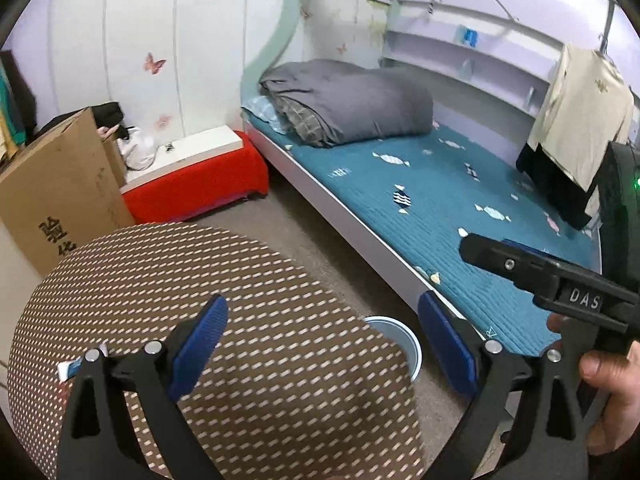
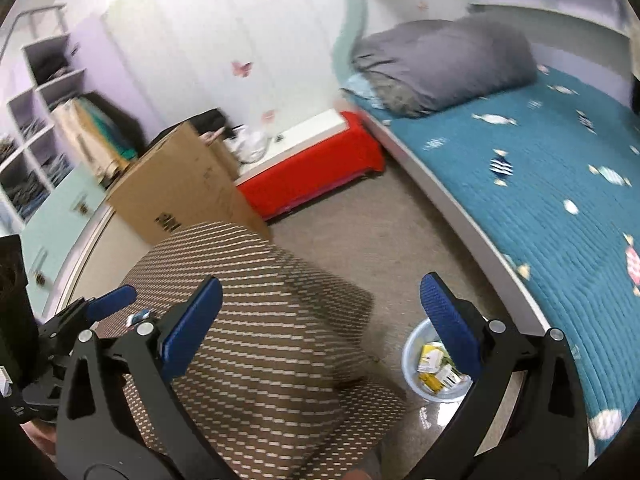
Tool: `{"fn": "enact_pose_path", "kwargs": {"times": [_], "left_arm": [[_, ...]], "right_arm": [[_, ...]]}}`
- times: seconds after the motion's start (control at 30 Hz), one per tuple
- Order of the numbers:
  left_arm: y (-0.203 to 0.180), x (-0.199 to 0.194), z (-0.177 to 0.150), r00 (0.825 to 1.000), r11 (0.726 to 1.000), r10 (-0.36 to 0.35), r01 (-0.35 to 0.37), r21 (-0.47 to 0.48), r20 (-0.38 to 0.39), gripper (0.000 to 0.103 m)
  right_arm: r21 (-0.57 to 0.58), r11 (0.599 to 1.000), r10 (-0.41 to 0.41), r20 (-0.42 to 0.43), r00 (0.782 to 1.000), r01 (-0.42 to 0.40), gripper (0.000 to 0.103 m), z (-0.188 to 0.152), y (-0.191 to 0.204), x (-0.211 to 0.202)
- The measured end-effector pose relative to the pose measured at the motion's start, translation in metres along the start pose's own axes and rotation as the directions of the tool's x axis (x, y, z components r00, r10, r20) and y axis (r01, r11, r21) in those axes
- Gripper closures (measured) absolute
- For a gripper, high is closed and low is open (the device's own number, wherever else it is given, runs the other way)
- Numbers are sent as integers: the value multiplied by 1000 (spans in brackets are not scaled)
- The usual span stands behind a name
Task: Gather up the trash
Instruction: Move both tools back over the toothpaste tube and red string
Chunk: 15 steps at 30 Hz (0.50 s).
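A small white-and-blue trash bin [image 2: 434, 364] stands on the floor between the round table and the bed, with yellow and white packets [image 2: 433, 366] in it. In the left wrist view only its rim [image 1: 402, 340] shows past the table edge. A small white-and-blue piece of trash [image 1: 72, 368] lies on the table by my left finger; it also shows in the right wrist view [image 2: 138, 317]. My left gripper [image 1: 322, 346] is open and empty above the table. My right gripper [image 2: 320, 322] is open and empty, above the table edge and the bin.
The round table [image 1: 248, 320] has a brown cover with white dashes. A bed [image 1: 420, 184] with a teal cover and grey duvet runs along the right. A cardboard box [image 1: 60, 196] and a red bench [image 1: 196, 184] stand at the far left. Clothes [image 1: 576, 120] hang at right.
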State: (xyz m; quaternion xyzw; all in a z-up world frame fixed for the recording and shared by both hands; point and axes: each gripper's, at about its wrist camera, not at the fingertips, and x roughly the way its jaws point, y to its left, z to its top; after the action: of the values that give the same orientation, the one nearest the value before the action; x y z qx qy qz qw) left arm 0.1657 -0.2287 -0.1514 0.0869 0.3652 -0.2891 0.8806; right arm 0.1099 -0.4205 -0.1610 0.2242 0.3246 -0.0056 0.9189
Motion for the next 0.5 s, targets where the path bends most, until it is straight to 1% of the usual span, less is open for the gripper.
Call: {"fn": "enact_pose_path", "kwargs": {"times": [0.13,0.27,0.43,0.5], "left_arm": [[31,-20,-12,999,999,49,-49,-10,20,9],[64,-40,-23,997,996,72,-71,-50,31,9],[103,-59,-43,994,990,107,-104,-91,30,9],[120,-66,-52,992,987,124,-120,-109,29,9]], "right_arm": [[-74,996,45,-21,999,-46,6,0,41,10],[-143,985,92,-49,995,-98,6,-1,79,20],[-243,955,148,-101,984,-169,6,-9,127,39],[-285,937,172,-131,976,-204,6,-14,147,49]]}}
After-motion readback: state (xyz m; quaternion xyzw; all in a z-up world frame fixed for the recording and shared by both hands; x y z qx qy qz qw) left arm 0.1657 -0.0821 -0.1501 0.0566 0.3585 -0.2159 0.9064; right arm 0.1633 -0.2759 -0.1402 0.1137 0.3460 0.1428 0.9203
